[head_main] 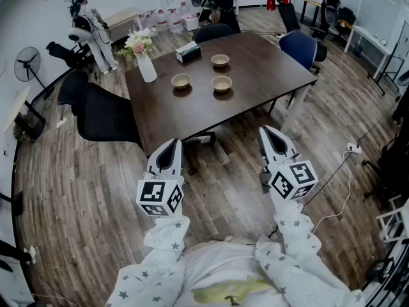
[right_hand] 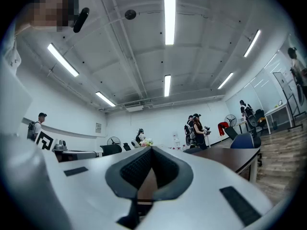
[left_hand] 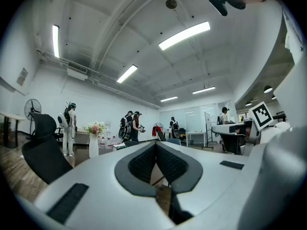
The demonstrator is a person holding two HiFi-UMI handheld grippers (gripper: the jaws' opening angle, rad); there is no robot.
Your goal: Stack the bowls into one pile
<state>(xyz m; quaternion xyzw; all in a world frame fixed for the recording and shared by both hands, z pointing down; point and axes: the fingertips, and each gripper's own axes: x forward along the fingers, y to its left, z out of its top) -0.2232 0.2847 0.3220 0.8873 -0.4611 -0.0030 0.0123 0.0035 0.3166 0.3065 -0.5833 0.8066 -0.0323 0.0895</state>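
Nothing stacked yet: the three bowls [head_main: 181,80] sit apart on the desk [head_main: 268,69]. Left hand-held gripper [head_main: 170,147] and right hand-held gripper [head_main: 271,134] are both closed and empty, well short of the desk. All stacking remains.

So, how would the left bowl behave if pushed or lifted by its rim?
The left bowl looks small and rigid, so it probably lifts light, without flexing. Its wide, low shape suggests it would slide on the smooth table rather than tip. Material can't be told; if ceramic, it might chip.
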